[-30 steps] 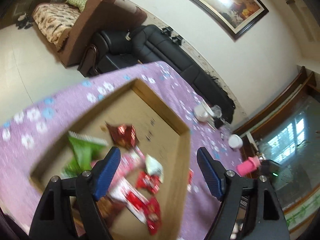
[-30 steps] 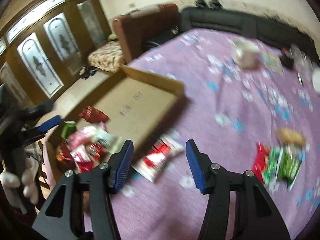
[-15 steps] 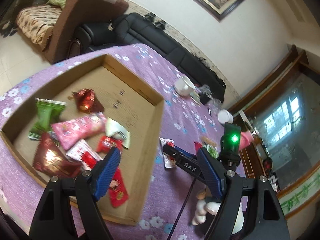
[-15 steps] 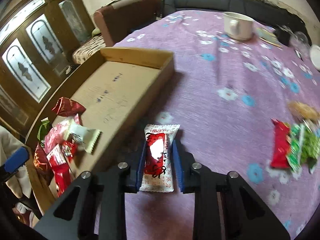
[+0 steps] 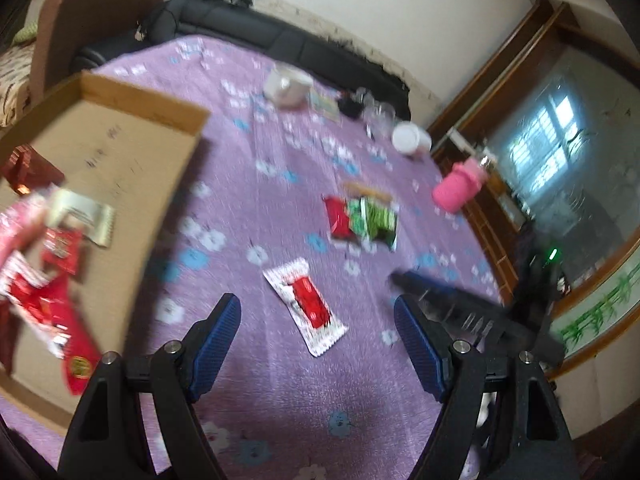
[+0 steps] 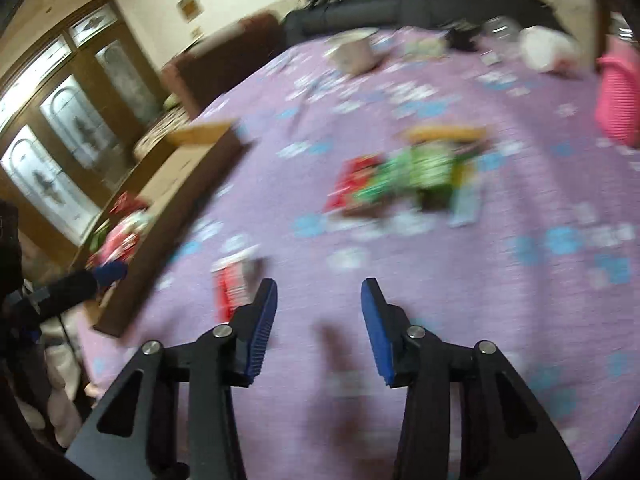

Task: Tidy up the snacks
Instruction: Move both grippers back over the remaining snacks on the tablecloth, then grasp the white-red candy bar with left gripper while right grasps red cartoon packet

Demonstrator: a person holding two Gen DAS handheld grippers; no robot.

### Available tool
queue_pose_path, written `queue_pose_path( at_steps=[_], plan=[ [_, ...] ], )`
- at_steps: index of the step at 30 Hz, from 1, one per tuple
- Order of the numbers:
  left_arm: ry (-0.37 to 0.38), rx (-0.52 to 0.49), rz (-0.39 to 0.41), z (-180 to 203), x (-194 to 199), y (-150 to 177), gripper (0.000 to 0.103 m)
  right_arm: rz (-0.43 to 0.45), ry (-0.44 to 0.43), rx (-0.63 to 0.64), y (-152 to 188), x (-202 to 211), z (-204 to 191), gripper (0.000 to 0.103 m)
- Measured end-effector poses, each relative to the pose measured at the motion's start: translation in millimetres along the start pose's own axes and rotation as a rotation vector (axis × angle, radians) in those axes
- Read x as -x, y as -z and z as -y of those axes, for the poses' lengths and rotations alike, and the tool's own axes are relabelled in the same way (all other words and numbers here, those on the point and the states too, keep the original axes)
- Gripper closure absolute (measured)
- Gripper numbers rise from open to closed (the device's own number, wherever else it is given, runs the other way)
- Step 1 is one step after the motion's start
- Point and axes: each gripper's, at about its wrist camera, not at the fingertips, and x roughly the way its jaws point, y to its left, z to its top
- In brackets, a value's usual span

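Observation:
A white-and-red snack packet (image 5: 306,304) lies flat on the purple cloth, between and just ahead of my open, empty left gripper (image 5: 318,336). It also shows in the right wrist view (image 6: 234,286), just left of my open, empty right gripper (image 6: 319,308). A cardboard box (image 5: 132,148) at the left holds several red, pink and white snack packets (image 5: 48,248). A pile of red and green packets (image 5: 362,222) lies further out on the cloth; it also shows in the right wrist view (image 6: 404,176). Both views are motion-blurred.
A white mug (image 5: 286,86), a white lidded jar (image 5: 411,139), a pink bottle (image 5: 458,190) and glassware stand at the far side of the table. A black sofa (image 5: 280,42) and a brown armchair lie beyond. The right gripper's arm (image 5: 460,304) crosses the left wrist view.
My right gripper has opened, let go of the white-and-red packet and swung right toward the pile. My left gripper has swung from over the box to over that packet.

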Motion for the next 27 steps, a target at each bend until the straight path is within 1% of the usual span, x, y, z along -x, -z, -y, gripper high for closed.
queue_pose_path(
  at_steps=[3, 5, 6, 8, 9, 11, 12, 14, 15, 16, 17, 18, 19, 22, 23, 24, 25, 26, 27],
  plan=[
    [-0.032, -0.025, -0.058, 7.4, -25.2, 5.4, 0.024, 0.043, 0.041, -0.043, -8.8, 5.0, 27.9, 0.054],
    [-0.047, -0.039, -0.086, 12.7, -34.8, 8.7, 0.024, 0.056, 0.041, -0.052, -19.1, 2.1, 35.3, 0.054],
    [-0.057, -0.049, -0.097, 15.0, -40.4, 8.9, 0.024, 0.061, 0.021, -0.051, -24.1, 0.5, 35.7, 0.054],
    [-0.087, -0.063, -0.113, 18.1, -49.6, 8.2, 0.024, 0.074, -0.054, -0.033, -34.0, -4.4, 26.5, 0.054],
    [-0.098, -0.068, -0.118, 19.9, -54.7, 7.2, 0.024, 0.073, -0.078, -0.026, -39.7, -8.5, 23.8, 0.054],
    [-0.129, -0.094, -0.1, 24.2, -59.2, 4.0, 0.024, 0.064, -0.13, -0.002, -49.0, -21.7, 12.3, 0.054],
    [-0.147, -0.104, -0.092, 25.7, -61.6, 3.0, 0.025, 0.048, -0.139, 0.021, -54.9, -31.9, 1.9, 0.054],
    [-0.156, -0.103, -0.078, 25.2, -62.8, 1.1, 0.029, 0.022, -0.115, 0.054, -61.5, -47.7, -9.2, 0.054],
    [-0.161, -0.108, -0.069, 24.8, -62.7, 0.8, 0.032, 0.007, -0.085, 0.079, -64.8, -57.8, -16.5, 0.054],
    [-0.162, -0.111, -0.067, 24.0, -62.1, 0.9, 0.038, -0.006, -0.046, 0.103, -67.3, -65.5, -21.8, 0.054],
    [-0.159, -0.114, -0.064, 23.4, -61.5, 1.6, 0.046, -0.014, 0.0, 0.126, -68.1, -72.9, -25.7, 0.054],
    [-0.151, -0.114, -0.067, 22.8, -62.6, 1.2, 0.05, -0.024, 0.044, 0.151, -68.4, -81.1, -29.2, 0.054],
    [-0.145, -0.118, -0.07, 23.1, -62.8, 1.4, 0.053, -0.036, 0.056, 0.163, -68.4, -86.9, -31.9, 0.054],
    [-0.153, -0.145, -0.079, 28.8, -67.0, 1.3, 0.054, -0.036, 0.091, 0.185, -68.0, -96.3, -34.5, 0.054],
    [-0.163, -0.161, -0.084, 32.2, -70.1, 0.4, 0.054, -0.039, 0.097, 0.185, -68.3, -97.4, -35.2, 0.056],
    [-0.186, -0.198, -0.096, 37.8, -74.4, -0.3, 0.053, -0.041, 0.104, 0.186, -68.4, -98.3, -35.9, 0.059],
    [-0.201, -0.226, -0.103, 41.4, -77.0, -0.5, 0.051, -0.04, 0.114, 0.19, -68.2, -98.3, -36.7, 0.065],
    [-0.22, -0.254, -0.105, 45.3, -80.4, -0.5, 0.051, -0.04, 0.12, 0.191, -67.8, -97.8, -36.4, 0.075],
    [-0.229, -0.273, -0.1, 47.6, -82.9, -0.4, 0.052, -0.048, 0.106, 0.184, -68.8, -98.2, -34.4, 0.081]
  ],
)
